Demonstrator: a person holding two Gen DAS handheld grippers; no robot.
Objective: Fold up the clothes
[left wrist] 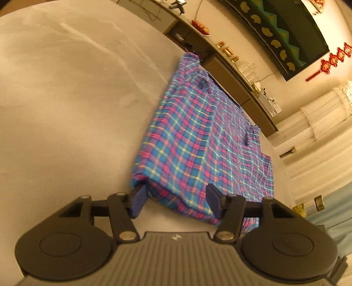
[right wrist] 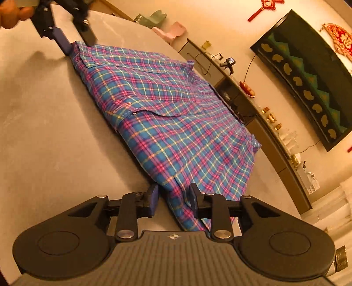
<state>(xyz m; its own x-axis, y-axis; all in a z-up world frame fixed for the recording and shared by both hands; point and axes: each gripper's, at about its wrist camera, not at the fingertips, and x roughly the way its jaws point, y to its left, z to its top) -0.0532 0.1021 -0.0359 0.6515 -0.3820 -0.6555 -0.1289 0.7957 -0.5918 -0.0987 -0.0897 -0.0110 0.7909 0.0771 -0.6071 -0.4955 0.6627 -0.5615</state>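
Both tools, left point(left wrist: 175, 201) and right point(right wrist: 173, 199), gape loosely around plaid shirt point(right wrist: 167, 123) edges on the table point(right wrist: 44, 132).

shirt point(left wrist: 193, 132) hem hidden behind gripper; shelf items point(left wrist: 228, 51) blurred

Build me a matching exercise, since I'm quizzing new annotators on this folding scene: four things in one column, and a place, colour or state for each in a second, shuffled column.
Column one:
1. shirt
2. red knot ornament
3. right gripper
4. table

Column two:
A. hangs on the wall
B. blue and pink plaid
C. plain pale surface under the cloth
D. jaws apart at the cloth's near edge

Pairs: 1-B, 2-A, 3-D, 4-C
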